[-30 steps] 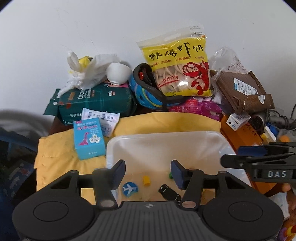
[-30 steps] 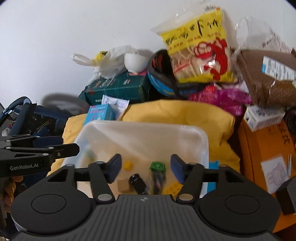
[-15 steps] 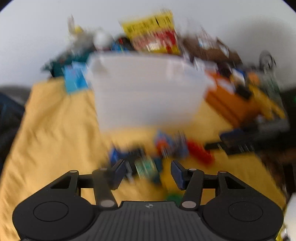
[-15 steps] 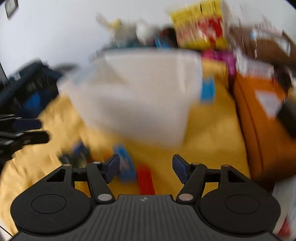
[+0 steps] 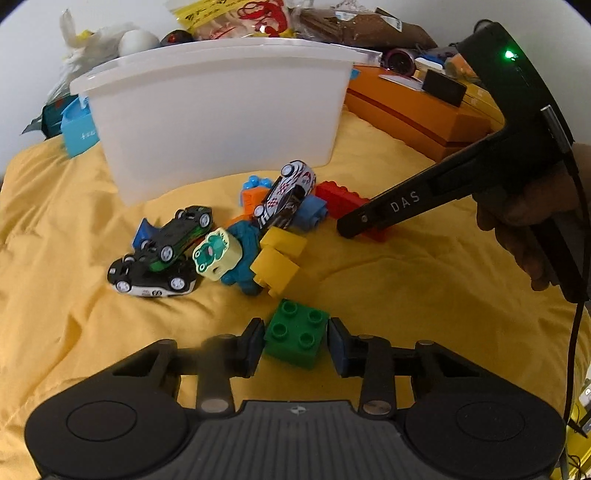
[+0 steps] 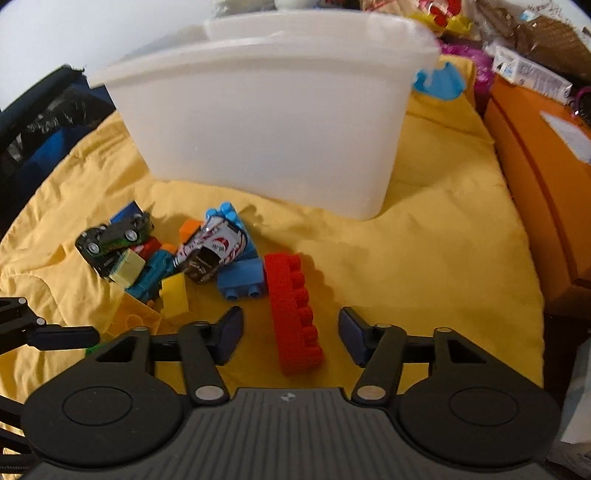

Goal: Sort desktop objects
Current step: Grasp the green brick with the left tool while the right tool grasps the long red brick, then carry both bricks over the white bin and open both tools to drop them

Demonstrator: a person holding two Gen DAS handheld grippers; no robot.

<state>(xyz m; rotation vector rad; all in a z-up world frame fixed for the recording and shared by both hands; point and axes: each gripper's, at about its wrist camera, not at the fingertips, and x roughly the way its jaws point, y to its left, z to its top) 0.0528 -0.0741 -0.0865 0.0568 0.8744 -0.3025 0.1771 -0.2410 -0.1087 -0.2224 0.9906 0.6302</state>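
A pile of toys lies on the yellow cloth (image 5: pixel 406 295) in front of a white plastic tub (image 5: pixel 221 110): toy cars (image 5: pixel 284 195), a frog eraser (image 5: pixel 216 253), yellow bricks (image 5: pixel 277 258) and a long red brick (image 6: pixel 295 314). My left gripper (image 5: pixel 295 341) has its pads against both sides of a green brick (image 5: pixel 295 338) that rests on the cloth. My right gripper (image 6: pixel 290 332) is open, its fingers on either side of the red brick without touching it. The right gripper also shows in the left wrist view (image 5: pixel 369 218), over the red brick (image 5: pixel 340 197).
An orange box (image 5: pixel 417 110) stands to the right of the tub (image 6: pixel 277 122). Snack bags and packets are heaped behind it (image 5: pixel 236 18). A blue card box (image 5: pixel 79 125) sits left of the tub. A dark bag (image 6: pixel 44 122) lies off the cloth's left edge.
Both grippers came down from over the tub to the toy pile in front of it. The left jaws have narrowed around the green brick; the right jaws now straddle the red brick.
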